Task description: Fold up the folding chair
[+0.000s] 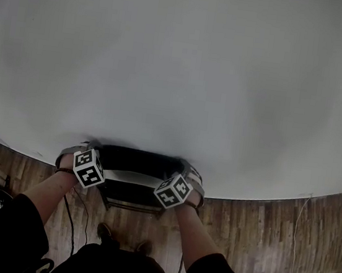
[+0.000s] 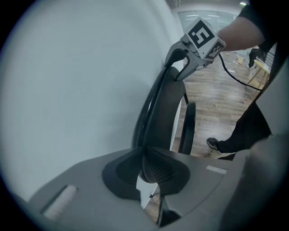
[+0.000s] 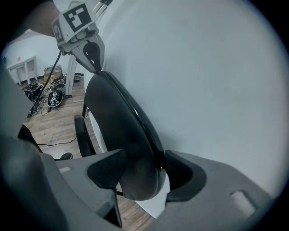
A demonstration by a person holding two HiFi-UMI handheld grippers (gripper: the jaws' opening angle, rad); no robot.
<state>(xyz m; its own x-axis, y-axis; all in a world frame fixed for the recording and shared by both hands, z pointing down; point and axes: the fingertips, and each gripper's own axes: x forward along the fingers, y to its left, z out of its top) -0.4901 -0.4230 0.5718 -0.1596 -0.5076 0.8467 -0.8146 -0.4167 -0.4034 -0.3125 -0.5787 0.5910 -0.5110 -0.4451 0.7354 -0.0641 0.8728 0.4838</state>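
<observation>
Your head view is running dim and grey. The plain pale wall (image 1: 181, 59) is lit flat and darkens toward the corners. The black folding chair (image 1: 136, 162) is a near-featureless dark shape with a soft shadow smudged along its top. The brown wooden plank floor (image 1: 257, 238) bows hard at the edges. Both gripper views are brighter and ringed by black corners. Up close, your grey left tongs (image 2: 149, 169) and grey right tongs (image 3: 140, 173) are soft and out of focus.
</observation>
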